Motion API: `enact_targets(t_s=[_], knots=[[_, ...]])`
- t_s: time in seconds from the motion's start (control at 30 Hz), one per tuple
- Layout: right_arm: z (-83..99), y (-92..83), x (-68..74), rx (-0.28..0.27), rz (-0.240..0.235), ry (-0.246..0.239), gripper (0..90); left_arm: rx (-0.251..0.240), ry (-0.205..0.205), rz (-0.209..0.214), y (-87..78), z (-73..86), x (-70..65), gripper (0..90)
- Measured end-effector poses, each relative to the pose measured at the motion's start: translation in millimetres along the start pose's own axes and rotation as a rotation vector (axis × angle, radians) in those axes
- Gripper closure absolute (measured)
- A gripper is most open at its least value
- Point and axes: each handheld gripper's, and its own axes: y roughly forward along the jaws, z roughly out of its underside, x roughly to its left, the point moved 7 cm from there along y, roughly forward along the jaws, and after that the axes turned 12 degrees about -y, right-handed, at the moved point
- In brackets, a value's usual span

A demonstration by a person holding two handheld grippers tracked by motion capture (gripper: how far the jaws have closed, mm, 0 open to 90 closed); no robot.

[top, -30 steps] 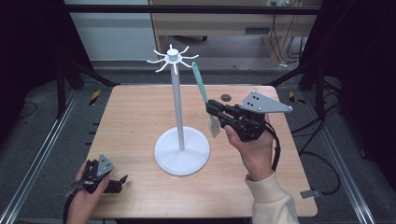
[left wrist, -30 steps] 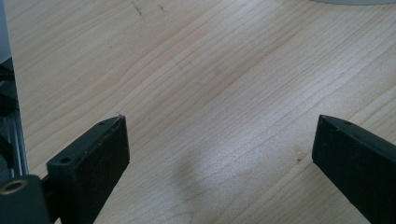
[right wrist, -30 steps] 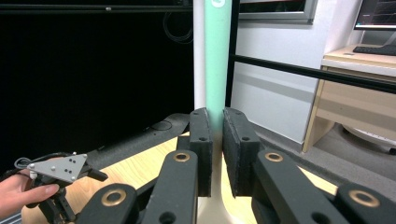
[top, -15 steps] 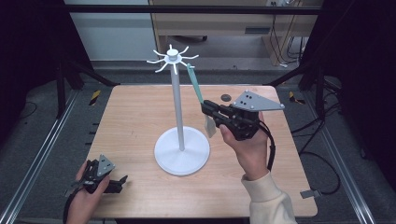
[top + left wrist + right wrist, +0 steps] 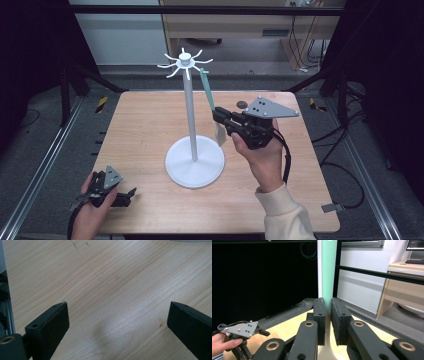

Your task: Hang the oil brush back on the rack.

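A spatula with a mint-green handle (image 5: 208,92) and a pale blade (image 5: 220,134) is held upright and slightly tilted over the table. My right gripper (image 5: 220,116) is shut on it just above the blade. In the right gripper view the green handle (image 5: 329,270) rises from between the closed jaws of that gripper (image 5: 328,315). The handle's top end is at a hook of the white stand (image 5: 189,110); I cannot tell whether it hangs on the hook. My left gripper (image 5: 125,192) rests on the table at the front left, and its jaws (image 5: 117,315) stand open around bare wood.
The stand's round white base (image 5: 195,161) sits mid-table, and its hook ring (image 5: 185,62) is at the top. A small dark object (image 5: 241,104) lies behind my right gripper. The wooden table (image 5: 150,125) stands in a dark metal frame, with cables on the floor at right.
My right gripper has moved slightly left toward the stand, bringing the spatula's handle top up to a hook. The left gripper has stayed still.
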Motion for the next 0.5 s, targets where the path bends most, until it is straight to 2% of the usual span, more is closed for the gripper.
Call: enact_targets(t_s=[0.5], knots=[[0.9,4.6,0.5,0.013,0.009,-0.01,82.2,0.001,0.0,0.0,0.1,0.2,0.2,3.6]])
